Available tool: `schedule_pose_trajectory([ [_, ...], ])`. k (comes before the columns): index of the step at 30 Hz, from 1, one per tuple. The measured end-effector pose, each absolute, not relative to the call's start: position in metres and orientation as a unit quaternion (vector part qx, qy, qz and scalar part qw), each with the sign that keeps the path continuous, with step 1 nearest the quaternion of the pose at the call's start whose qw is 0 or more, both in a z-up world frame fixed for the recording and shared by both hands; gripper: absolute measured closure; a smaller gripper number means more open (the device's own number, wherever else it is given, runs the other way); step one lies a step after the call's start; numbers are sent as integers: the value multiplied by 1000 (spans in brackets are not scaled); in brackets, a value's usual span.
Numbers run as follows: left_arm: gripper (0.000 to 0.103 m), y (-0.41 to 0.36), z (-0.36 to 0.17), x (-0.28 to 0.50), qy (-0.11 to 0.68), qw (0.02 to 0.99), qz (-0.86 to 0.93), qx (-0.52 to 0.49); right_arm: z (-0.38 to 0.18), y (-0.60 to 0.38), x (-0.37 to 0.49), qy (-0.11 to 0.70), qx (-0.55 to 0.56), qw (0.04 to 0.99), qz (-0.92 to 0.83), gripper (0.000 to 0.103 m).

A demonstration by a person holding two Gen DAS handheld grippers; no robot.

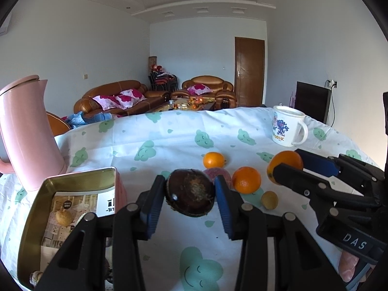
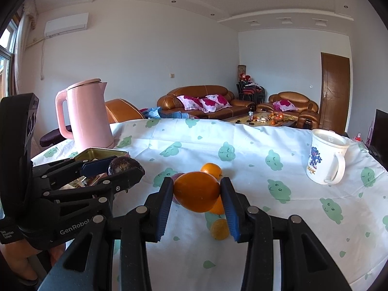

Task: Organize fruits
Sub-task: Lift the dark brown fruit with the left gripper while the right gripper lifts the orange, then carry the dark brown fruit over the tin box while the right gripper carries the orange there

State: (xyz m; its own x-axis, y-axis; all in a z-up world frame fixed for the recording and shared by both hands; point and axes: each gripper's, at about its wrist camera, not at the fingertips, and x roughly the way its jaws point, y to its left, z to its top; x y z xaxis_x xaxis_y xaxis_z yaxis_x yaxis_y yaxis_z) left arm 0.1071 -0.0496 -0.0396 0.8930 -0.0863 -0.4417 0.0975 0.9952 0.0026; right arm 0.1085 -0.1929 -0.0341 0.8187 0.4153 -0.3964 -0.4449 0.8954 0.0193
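Meanwhile, dark fruit [image 1: 190,195] in left gripper [image 1: 190,202], orange [image 2: 197,191] in right gripper [image 2: 197,197]

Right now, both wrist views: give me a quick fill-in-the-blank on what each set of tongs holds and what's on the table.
The left tongs are shut on a dark ____ fruit.
The right tongs grip an ____.
The kettle beside the open tin is ____.
The white mug has its handle on the view's ____ side.

Missing: brown; orange; pink; right
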Motion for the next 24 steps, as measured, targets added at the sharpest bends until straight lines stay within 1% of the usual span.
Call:
schedule_pose_trajectory([
  [20,60,-49,-34,92,188,982,-28,18,-29,-194,92,161,-45,960,225,61],
  [24,60,-46,-34,91,191,981,-21,15,-30,-191,93,165,-50,958,228,61],
])
